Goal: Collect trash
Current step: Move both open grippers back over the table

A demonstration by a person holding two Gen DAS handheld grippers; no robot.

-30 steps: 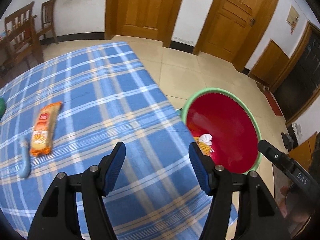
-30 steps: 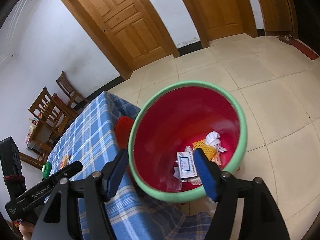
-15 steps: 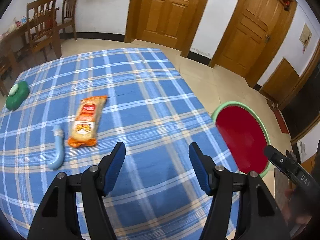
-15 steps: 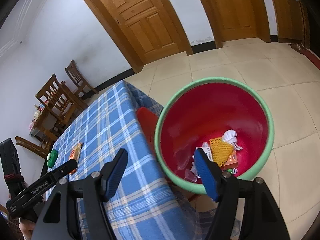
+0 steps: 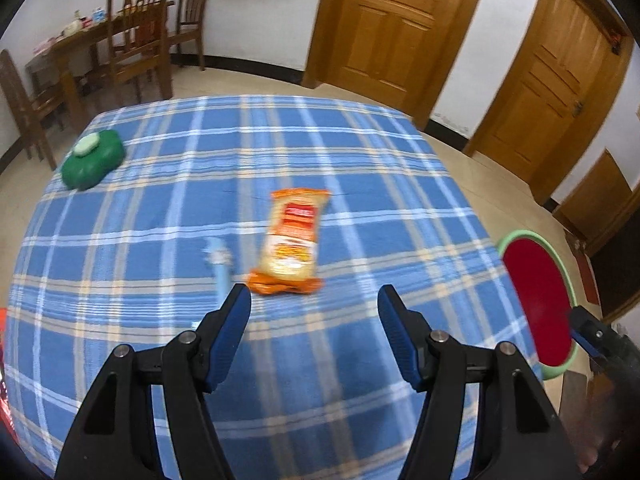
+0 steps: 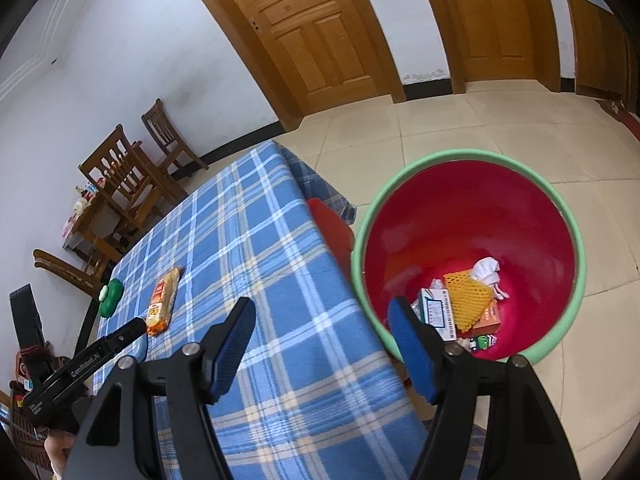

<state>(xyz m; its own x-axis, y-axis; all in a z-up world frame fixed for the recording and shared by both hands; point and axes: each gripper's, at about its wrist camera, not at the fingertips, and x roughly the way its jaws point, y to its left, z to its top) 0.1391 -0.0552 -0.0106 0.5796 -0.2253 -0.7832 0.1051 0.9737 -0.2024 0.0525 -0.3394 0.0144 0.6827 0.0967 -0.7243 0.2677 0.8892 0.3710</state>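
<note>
A red bin with a green rim is parked on the floor right beside the desk. Only the right wrist view gets a look inside: a yellow foam net, a white wad, a small white box and an orange packet are piled at the bottom. From the left wrist view the bin is seen edge-on, contents hidden.

Trash left on the blue plaid desk: an orange snack pack lies flat near the middle, a pale blue tube just to its left, partly blurred. A green pouch with a white cap sits well apart near the far left corner.

The tube isn't clearly made out in the right view.

Left gripper is held above the desk just short of the pack, jaws spread, nothing between them. Right gripper jaws are spread and empty too, over the desk edge beside the bin.
</note>
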